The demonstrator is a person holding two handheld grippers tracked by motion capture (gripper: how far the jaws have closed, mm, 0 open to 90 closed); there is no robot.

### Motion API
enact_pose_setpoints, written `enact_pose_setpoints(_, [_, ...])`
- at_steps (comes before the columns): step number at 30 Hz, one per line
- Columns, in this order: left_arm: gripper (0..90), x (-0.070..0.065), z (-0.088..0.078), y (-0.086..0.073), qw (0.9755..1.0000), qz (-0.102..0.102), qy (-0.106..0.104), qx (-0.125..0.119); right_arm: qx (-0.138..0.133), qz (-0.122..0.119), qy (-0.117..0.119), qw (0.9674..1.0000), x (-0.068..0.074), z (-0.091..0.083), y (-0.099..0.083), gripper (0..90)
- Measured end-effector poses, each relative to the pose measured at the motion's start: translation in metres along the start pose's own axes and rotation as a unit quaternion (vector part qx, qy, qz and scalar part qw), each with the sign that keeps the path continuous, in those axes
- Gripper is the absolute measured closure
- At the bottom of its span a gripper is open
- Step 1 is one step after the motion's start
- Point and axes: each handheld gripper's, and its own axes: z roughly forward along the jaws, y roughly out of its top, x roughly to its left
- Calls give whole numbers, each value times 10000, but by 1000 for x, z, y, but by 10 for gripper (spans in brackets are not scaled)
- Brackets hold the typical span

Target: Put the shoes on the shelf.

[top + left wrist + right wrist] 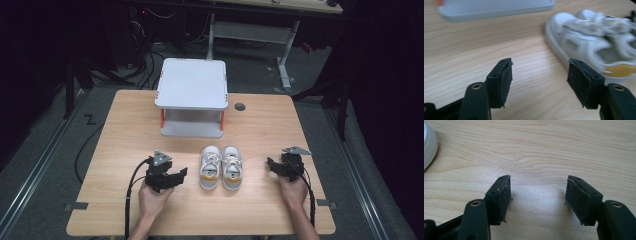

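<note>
in the middle of the wooden table (125, 115), toward the person's edge, a pair of small white shoes (221, 167) stands side by side, toes toward the white two-level stand (192, 95) behind them, bare wood between the two. left of the shoes the left gripper (181, 174) points at them, jaws spread and holding nothing, the near shoe (596, 47) just beyond its right fingertip. right of the shoes the right gripper (270, 165) rests apart from them, jaws wide and empty over bare wood, a shoe's sole rim (429, 147) at its view's left edge. open tabletop lies on both outer sides of the shoes; a round grommet hole (240, 106) sits right of the stand
</note>
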Motion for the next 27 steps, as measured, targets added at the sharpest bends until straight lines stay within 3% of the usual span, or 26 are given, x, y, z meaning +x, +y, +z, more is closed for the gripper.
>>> enact_pose_setpoints(1, [354, -17, -1, 5, 9996, 263, -8, 54, 1, 1, 0, 10000, 0, 0, 0, 375])
enact_pose_setpoints(2, [348, -17, -1, 5, 9996, 263, -8, 54, 1, 1, 0, 10000, 0, 0, 0, 375])
enact_pose_setpoints(4, [340, -36, -1, 12, 9984, 557, -33, 59, 3, -12, -5, 10000, 0, 0, 0, 375])
enact_pose_setpoints(5, [340, -42, -1, 15, 9980, 623, -57, 57, 3, -12, -5, 10000, 0, 0, 0, 375])
enact_pose_setpoints(6, [333, -57, 1, 21, 9973, 721, -139, 54, 3, -11, -5, 10000, 0, 0, 0, 375])
enact_pose_setpoints(7, [333, -57, 1, 21, 9973, 721, -139, 54, 3, -11, -5, 10000, 0, 0, 0, 375])
enact_pose_setpoints(8, [334, -68, 6, 26, 9969, 741, -217, 125, 4, -11, -5, 10000, 0, 0, 0, 374])
enact_pose_setpoints(9, [341, -68, 6, 26, 9969, 741, -217, 125, 4, -11, -5, 10000, 0, 0, 0, 374])
enact_pose_setpoints(11, [375, -76, 20, 30, 9966, 610, -365, 413, 4, -13, -4, 10000, 0, 0, 0, 372])
enact_pose_setpoints(12, [376, -76, 20, 30, 9966, 610, -365, 413, 3, -15, -3, 10000, 0, 0, 0, 371])
enact_pose_setpoints(13, [380, -79, 28, 31, 9959, 526, -415, 612, 5, -12, -4, 10000, 0, 0, 0, 368])
enact_pose_setpoints(15, [384, -82, 33, 32, 9953, 488, -426, 718, 5, -4, -10, 10000, 0, 0, -1, 363])
enact_pose_setpoints(21, [377, -85, 42, 37, 9953, 282, -458, 806, 9, 1, -6, 10000, 0, -1, -1, 359])
enact_pose_setpoints(26, [366, -88, 55, 41, 9936, 143, -528, 985, 7, 0, -4, 10000, 0, -1, -1, 359])
enact_pose_setpoints(27, [364, -90, 58, 42, 9936, 37, -572, 978, 9, 3, -1, 10000, 0, -1, -1, 358])
